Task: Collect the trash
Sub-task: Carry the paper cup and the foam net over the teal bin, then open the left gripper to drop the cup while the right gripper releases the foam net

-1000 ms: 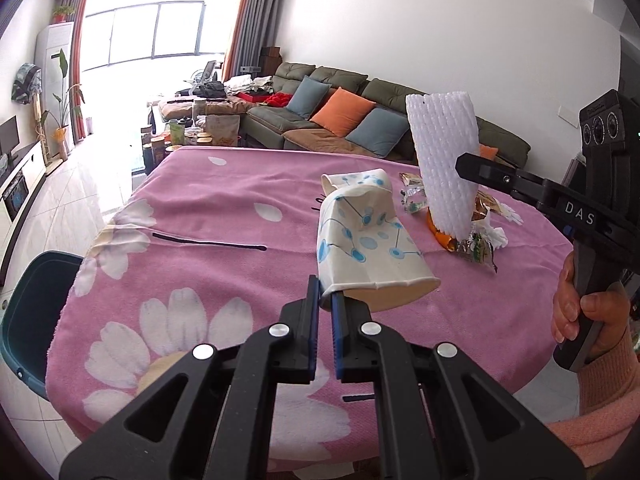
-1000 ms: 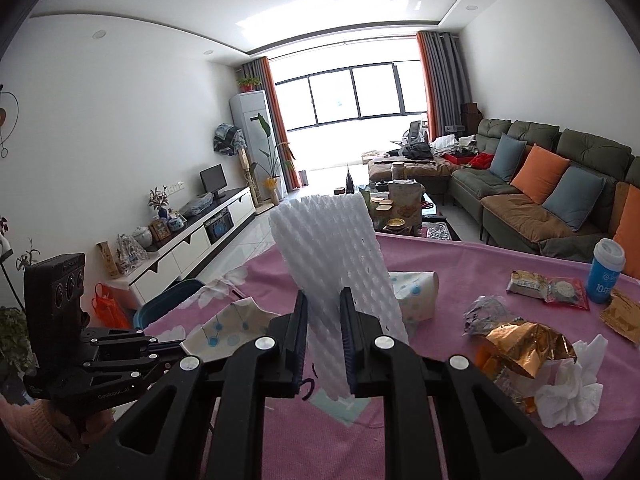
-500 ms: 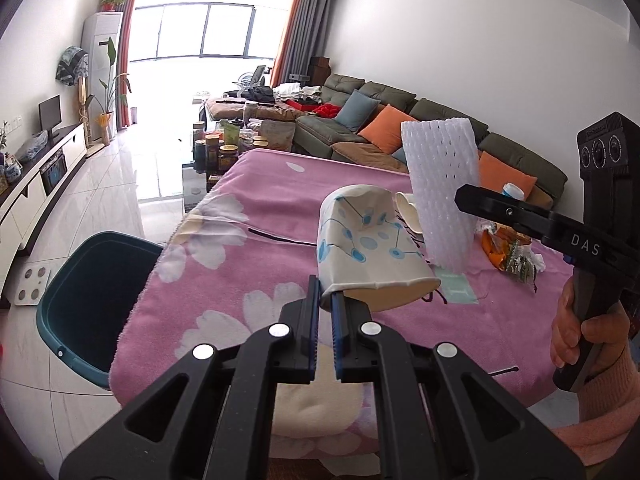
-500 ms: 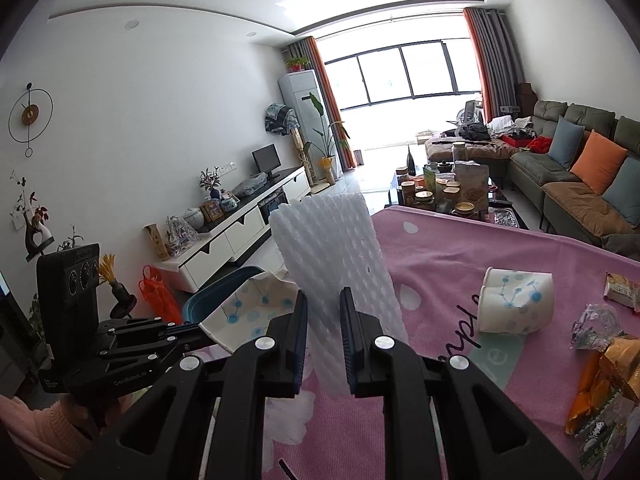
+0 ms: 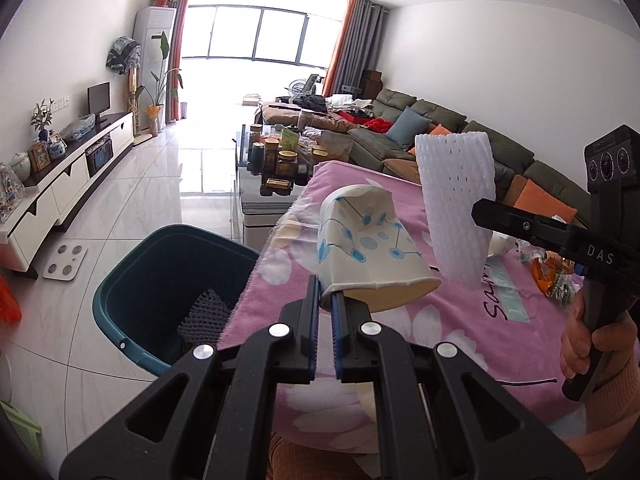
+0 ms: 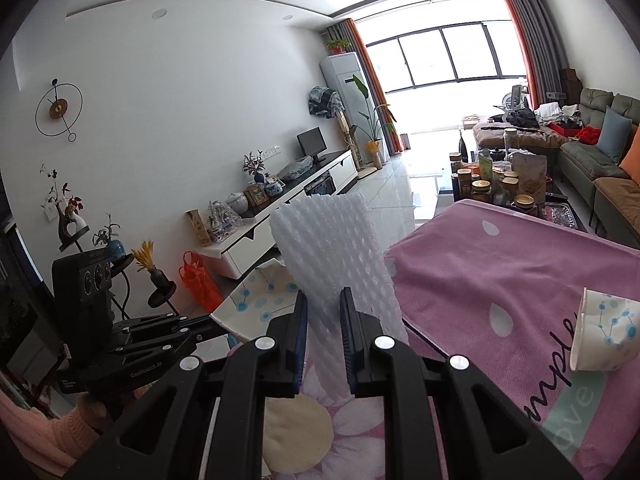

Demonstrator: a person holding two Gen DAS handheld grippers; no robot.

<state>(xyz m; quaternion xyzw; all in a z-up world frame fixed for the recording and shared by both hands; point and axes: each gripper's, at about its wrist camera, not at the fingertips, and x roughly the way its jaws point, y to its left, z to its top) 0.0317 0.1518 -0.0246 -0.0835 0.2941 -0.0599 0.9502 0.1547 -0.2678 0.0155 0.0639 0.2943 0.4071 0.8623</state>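
The left gripper (image 5: 325, 300) pinches the rim of a crushed paper cup (image 5: 366, 248), held in the air over the table's (image 5: 440, 332) near corner. Just past that edge a blue bin (image 5: 160, 280) stands on the open floor, with some netting inside; its near side is hidden by the gripper. The right gripper (image 6: 324, 312) is clamped on a white foam net (image 6: 332, 248), held upright above the table's edge. Another cup (image 6: 604, 336) lies on the table, cut off at the picture's side.
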